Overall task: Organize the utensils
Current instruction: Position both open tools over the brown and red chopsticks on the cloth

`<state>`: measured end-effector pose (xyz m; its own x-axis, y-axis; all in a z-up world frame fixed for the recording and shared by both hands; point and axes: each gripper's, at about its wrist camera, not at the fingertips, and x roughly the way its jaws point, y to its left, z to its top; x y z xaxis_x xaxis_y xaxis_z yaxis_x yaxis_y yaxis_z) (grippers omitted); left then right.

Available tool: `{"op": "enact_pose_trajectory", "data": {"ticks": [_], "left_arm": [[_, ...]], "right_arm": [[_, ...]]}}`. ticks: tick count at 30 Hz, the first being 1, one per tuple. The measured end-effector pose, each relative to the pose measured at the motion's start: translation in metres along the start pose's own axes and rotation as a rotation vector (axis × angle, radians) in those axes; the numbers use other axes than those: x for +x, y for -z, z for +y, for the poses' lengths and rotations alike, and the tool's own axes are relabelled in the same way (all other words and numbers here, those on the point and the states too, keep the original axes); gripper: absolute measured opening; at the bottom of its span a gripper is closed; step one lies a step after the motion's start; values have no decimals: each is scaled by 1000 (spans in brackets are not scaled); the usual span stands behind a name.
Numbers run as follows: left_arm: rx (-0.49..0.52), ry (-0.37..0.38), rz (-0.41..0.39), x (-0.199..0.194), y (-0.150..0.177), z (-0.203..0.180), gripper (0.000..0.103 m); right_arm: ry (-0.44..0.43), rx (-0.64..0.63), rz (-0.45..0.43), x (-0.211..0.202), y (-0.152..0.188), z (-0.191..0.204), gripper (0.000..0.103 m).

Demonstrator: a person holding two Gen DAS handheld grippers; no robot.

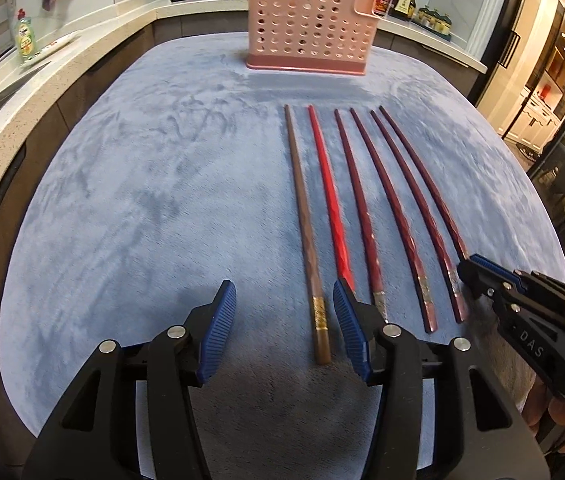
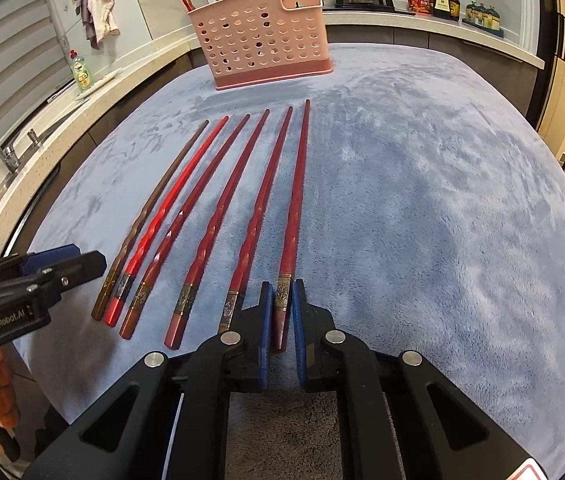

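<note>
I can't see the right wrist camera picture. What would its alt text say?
The right gripper is shut on the near end of the rightmost chopstick in a row of six lying side by side on a blue cloth. Beyond them stands a pink perforated utensil holder with a few utensils already in it, and the left gripper enters at the left edge.

6 chopsticks (image 2: 218, 216) lie side by side on the cloth (image 2: 422, 200), running away toward the holder (image 2: 260, 36), which stands upright at the cloth's far edge with a few sticks in it. The right gripper (image 2: 282, 304) straddles the near end of the rightmost chopstick (image 2: 296, 208). The left gripper (image 1: 284, 312) sits over the near end of the leftmost chopstick (image 1: 302, 216). The counter (image 2: 422, 24) runs behind.
</note>
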<state>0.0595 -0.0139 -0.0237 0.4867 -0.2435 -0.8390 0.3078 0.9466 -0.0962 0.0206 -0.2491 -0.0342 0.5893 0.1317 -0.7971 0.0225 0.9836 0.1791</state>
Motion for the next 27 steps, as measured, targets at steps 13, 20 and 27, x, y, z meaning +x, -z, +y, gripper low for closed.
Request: {"op": "enact_pose_trajectory", "data": {"ticks": [13, 20, 27], "left_arm": [[14, -17, 32, 12, 8, -2, 44], [4, -21, 31, 13, 7, 1, 25], [-3, -12, 35, 12, 6, 4, 10]], "right_arm": [[-2, 5, -1, 0, 0, -1, 9], [-2, 5, -1, 0, 0, -1, 8], [-3, 7, 2, 0, 0, -1, 8]]}}
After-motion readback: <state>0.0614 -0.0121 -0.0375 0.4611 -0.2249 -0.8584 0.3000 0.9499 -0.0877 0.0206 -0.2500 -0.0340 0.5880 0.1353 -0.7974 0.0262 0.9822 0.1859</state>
